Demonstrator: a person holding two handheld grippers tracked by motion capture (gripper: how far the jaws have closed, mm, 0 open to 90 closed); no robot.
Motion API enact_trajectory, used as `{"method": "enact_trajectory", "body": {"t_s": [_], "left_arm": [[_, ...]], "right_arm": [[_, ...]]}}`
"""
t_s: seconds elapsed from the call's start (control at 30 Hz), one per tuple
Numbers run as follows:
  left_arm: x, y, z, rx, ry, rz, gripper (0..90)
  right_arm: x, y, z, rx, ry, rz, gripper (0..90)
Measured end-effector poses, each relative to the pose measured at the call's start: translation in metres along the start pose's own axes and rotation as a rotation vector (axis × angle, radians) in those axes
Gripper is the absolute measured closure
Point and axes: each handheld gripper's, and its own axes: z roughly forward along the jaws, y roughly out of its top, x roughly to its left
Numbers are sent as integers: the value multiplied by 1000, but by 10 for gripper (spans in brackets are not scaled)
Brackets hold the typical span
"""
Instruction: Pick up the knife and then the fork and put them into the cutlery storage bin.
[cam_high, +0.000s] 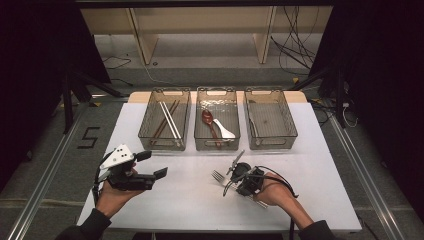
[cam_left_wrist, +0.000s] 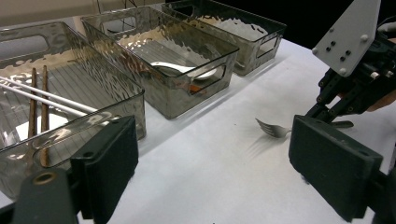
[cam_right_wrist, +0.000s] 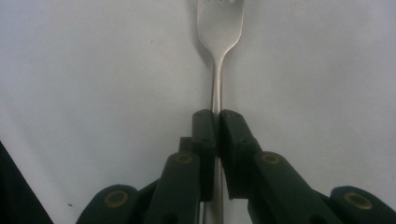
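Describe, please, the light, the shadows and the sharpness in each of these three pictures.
High view: the white table is brightly lit, the surroundings dark, the picture soft. Left gripper view: glare ripples on the clear bins; the fork casts a soft shadow; the near pads are blurred. Right gripper view: even light, the fork slightly soft at its tines, a thin shadow along its left side.

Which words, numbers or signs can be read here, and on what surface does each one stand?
"5": a black figure marked on the grey floor, left of the table.
No text can be read on the three bins, the fork or either tool.
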Motion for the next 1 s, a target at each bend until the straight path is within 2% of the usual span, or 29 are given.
{"method": "enact_trajectory", "body": {"t_s": [0.27, 0.53, 0.7, 1.0], "left_arm": [[0, 0, 0, -1, 0, 0, 154], [0, 0, 0, -6, 1, -5, 153], [0, 0, 0, -1, 1, 0, 153], [0, 0, 0, 1, 1, 0, 153]], "right_arm": [[-7, -3, -11, -47, -2, 35, 851], [-20, -8, -28, -123, -2, 81, 851], [-28, -13, -42, -171, -18, 107, 851], [-42, -19, -58, -242, -30, 150, 851]]}}
